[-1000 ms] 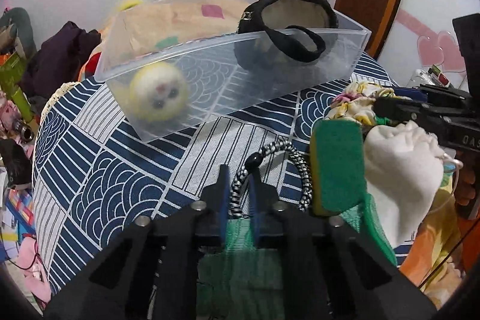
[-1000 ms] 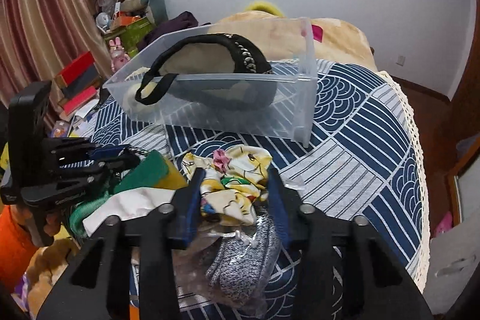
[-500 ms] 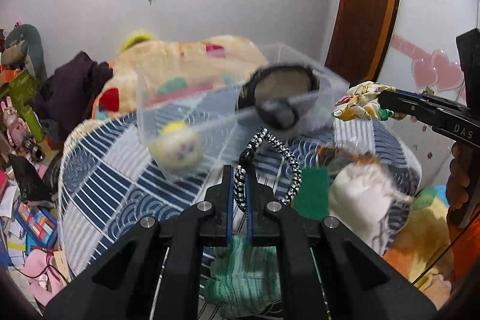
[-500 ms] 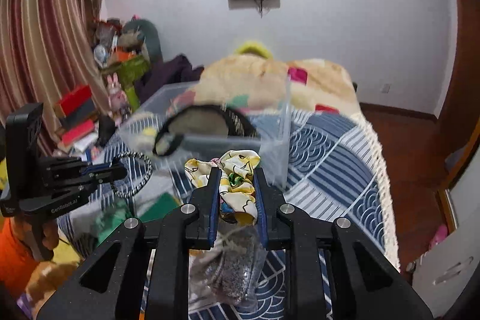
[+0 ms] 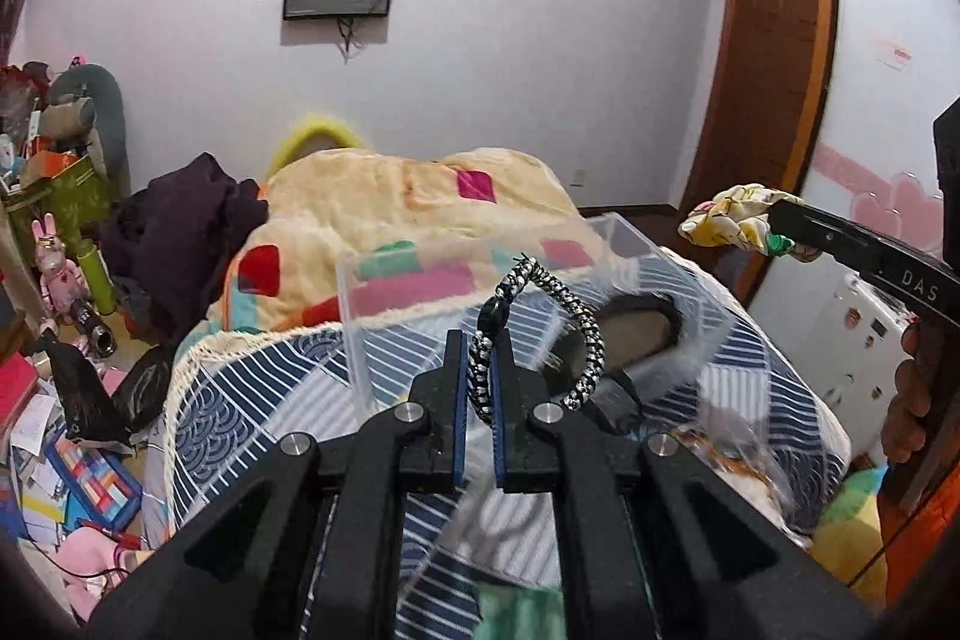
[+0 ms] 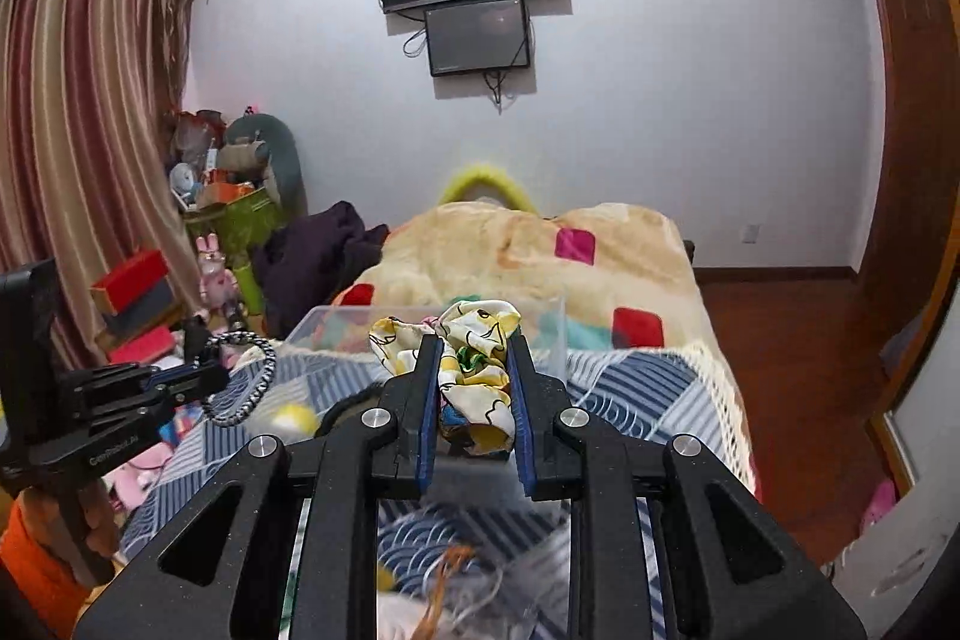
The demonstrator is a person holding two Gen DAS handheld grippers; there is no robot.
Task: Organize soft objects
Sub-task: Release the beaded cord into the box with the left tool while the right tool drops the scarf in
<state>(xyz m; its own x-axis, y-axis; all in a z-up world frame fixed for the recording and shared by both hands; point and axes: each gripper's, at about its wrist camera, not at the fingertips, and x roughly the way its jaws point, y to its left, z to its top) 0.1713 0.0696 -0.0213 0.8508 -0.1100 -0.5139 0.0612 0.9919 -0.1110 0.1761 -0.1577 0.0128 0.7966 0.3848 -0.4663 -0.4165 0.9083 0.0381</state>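
Note:
My left gripper (image 5: 478,340) is shut on a black-and-white braided hair tie (image 5: 558,307) and holds it up over the near wall of the clear plastic bin (image 5: 354,316). My right gripper (image 6: 471,343) is shut on a yellow patterned scrunchie (image 6: 474,376), raised above the bin (image 6: 336,319). The scrunchie also shows in the left wrist view (image 5: 735,217) at the right, and the hair tie in the right wrist view (image 6: 249,376) at the left. A black slipper (image 5: 636,331) and a yellow plush ball (image 6: 294,418) lie in the bin.
The bin stands on a bed with a blue-and-white patterned cover (image 5: 252,388). A cream blanket with coloured squares (image 5: 408,202) lies behind it. Toys and boxes (image 5: 60,400) clutter the floor at the left. More soft items lie blurred below the grippers.
Both grippers have risen from the bed with their items. The right gripper closed on the scrunchie and lifted it; the left lifted the hair tie. The views now tilt up toward the wall.

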